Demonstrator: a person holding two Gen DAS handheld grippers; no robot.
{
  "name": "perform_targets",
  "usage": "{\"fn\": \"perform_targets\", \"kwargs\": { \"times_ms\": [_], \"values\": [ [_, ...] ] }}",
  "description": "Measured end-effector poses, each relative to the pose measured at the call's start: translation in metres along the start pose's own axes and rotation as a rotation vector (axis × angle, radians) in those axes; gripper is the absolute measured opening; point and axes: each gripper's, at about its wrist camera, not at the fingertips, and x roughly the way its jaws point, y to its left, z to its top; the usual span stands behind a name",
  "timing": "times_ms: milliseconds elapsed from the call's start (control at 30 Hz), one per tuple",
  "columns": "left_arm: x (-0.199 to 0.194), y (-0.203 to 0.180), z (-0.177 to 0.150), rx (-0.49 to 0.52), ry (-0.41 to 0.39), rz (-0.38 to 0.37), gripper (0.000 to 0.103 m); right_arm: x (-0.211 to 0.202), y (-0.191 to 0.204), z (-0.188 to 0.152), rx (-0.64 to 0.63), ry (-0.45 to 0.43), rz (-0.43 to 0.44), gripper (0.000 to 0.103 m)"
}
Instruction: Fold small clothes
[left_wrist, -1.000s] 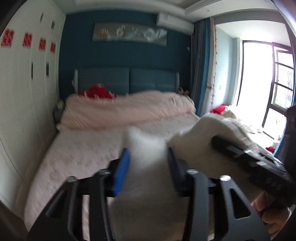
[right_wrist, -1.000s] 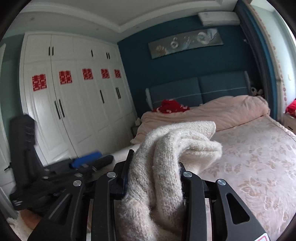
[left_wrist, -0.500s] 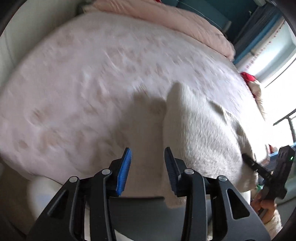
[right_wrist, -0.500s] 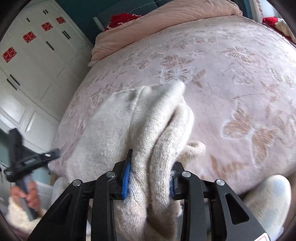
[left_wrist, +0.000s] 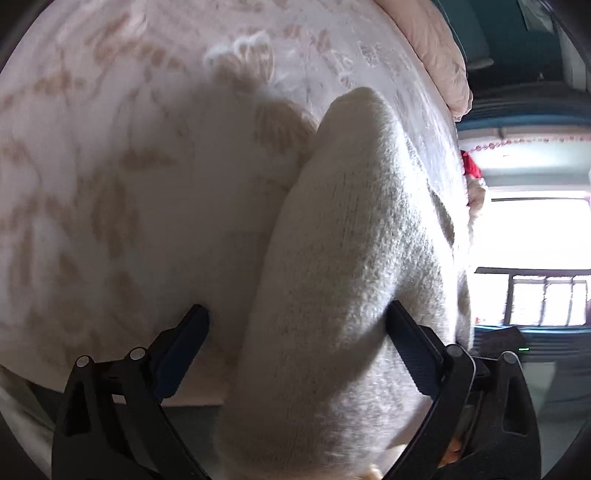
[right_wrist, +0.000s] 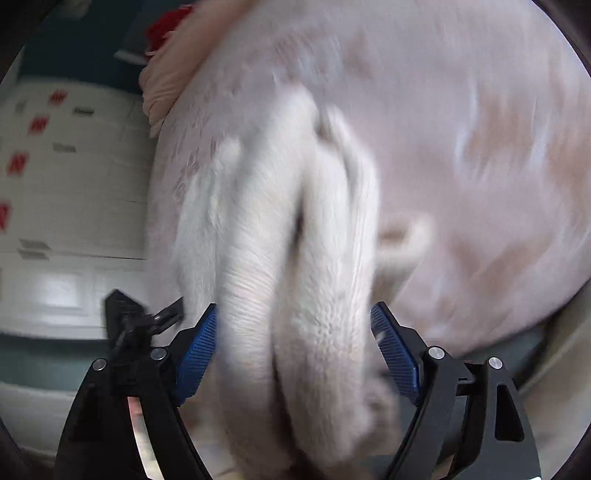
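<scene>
A cream knitted sweater lies bunched on the pink patterned bed, near its front edge. My left gripper straddles the near end of the sweater with its jaws opening. Its left pad stands clear of the knit and the right pad is at the sweater's side. In the right wrist view the sweater runs in thick folds between the jaws of my right gripper, which are also opening, so the blue pads no longer squeeze it. The view is blurred. The left gripper's black body shows at the left.
A rolled pink duvet lies at the head of the bed, with a red item beside it. White wardrobe doors stand along one side of the bed. A bright window is on the other side.
Both grippers dropped from holding the sweater up in the air down onto the bed. Both pairs of jaws have spread wide, and the sweater now rests on the bedspread.
</scene>
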Motion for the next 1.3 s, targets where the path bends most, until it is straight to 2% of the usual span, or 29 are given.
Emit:
{"fn": "perform_targets", "kwargs": {
  "times_ms": [33,67,100,133,200,300,367,467,533,567,633,667,733,767,800,833,867,900,1000,1033,1133,1167,1200,1267,1300],
  "values": [
    [0.003,0.000,-0.001,-0.012,0.028,-0.018,0.092,0.005,-0.004,-0.002,0.040,0.021,0.034,0.065],
    [0.009,0.000,-0.003,-0.033,0.080,-0.061,0.086,0.011,-0.009,-0.005,0.087,0.044,0.092,0.053],
    [0.012,-0.001,-0.004,-0.048,0.102,-0.078,0.076,0.012,-0.004,-0.007,0.088,0.038,0.122,0.047],
    [0.010,-0.003,-0.005,-0.043,0.095,-0.070,0.060,0.007,0.005,-0.008,0.040,0.010,0.091,0.040],
    [-0.004,-0.015,-0.004,-0.009,0.070,-0.082,0.043,-0.012,0.048,-0.011,-0.130,-0.058,0.028,0.038],
    [-0.050,-0.048,0.001,0.087,-0.036,-0.125,0.040,-0.044,0.115,-0.016,-0.356,-0.165,0.031,0.037],
    [-0.094,-0.074,0.005,0.168,-0.144,-0.163,0.040,-0.070,0.170,-0.020,-0.524,-0.254,0.066,0.037],
    [-0.166,-0.107,0.013,0.272,-0.295,-0.203,0.042,-0.095,0.222,-0.020,-0.647,-0.331,0.156,0.038],
    [-0.196,-0.117,0.019,0.314,-0.352,-0.180,0.046,-0.096,0.239,-0.010,-0.659,-0.343,0.206,0.050],
    [-0.205,-0.121,0.025,0.332,-0.376,-0.139,0.047,-0.088,0.243,-0.002,-0.666,-0.343,0.205,0.055],
    [-0.198,-0.114,0.040,0.335,-0.383,-0.019,0.056,-0.062,0.236,0.017,-0.649,-0.354,0.153,0.070],
    [-0.189,-0.103,0.047,0.319,-0.377,0.035,0.057,-0.045,0.227,0.029,-0.630,-0.348,0.115,0.072],
    [-0.157,-0.069,0.061,0.268,-0.343,0.141,0.056,-0.003,0.186,0.056,-0.551,-0.346,-0.043,0.073],
    [-0.129,-0.041,0.071,0.216,-0.315,0.205,0.056,0.019,0.159,0.070,-0.482,-0.337,-0.164,0.073],
    [-0.114,-0.018,0.075,0.172,-0.295,0.253,0.052,0.032,0.142,0.076,-0.425,-0.315,-0.240,0.066],
    [-0.100,0.001,0.077,0.118,-0.278,0.297,0.049,0.038,0.125,0.077,-0.367,-0.283,-0.280,0.061],
    [-0.098,0.023,0.069,0.057,-0.291,0.294,0.050,0.038,0.116,0.073,-0.338,-0.264,-0.247,0.061],
    [-0.105,0.032,0.060,0.036,-0.335,0.251,0.053,0.034,0.110,0.064,-0.328,-0.253,-0.178,0.061],
    [-0.118,0.044,0.043,-0.004,-0.356,0.160,0.057,0.035,0.122,0.045,-0.414,-0.230,-0.162,0.075],
    [-0.124,0.047,0.043,-0.015,-0.369,0.133,0.064,0.041,0.126,0.045,-0.429,-0.212,-0.146,0.077],
    [-0.122,0.048,0.046,-0.023,-0.375,0.121,0.084,0.076,0.128,0.050,-0.411,-0.143,-0.103,0.079],
    [-0.118,0.048,0.045,-0.025,-0.373,0.129,0.085,0.086,0.126,0.053,-0.404,-0.127,-0.108,0.079],
    [-0.117,0.046,0.050,-0.029,-0.367,0.143,0.086,0.100,0.128,0.054,-0.403,-0.113,-0.129,0.077],
    [-0.106,0.046,0.060,-0.030,-0.349,0.167,0.086,0.118,0.138,0.058,-0.441,-0.109,-0.171,0.048],
    [-0.104,0.047,0.069,-0.028,-0.348,0.173,0.086,0.124,0.148,0.060,-0.477,-0.106,-0.197,0.030]
  ]
}}
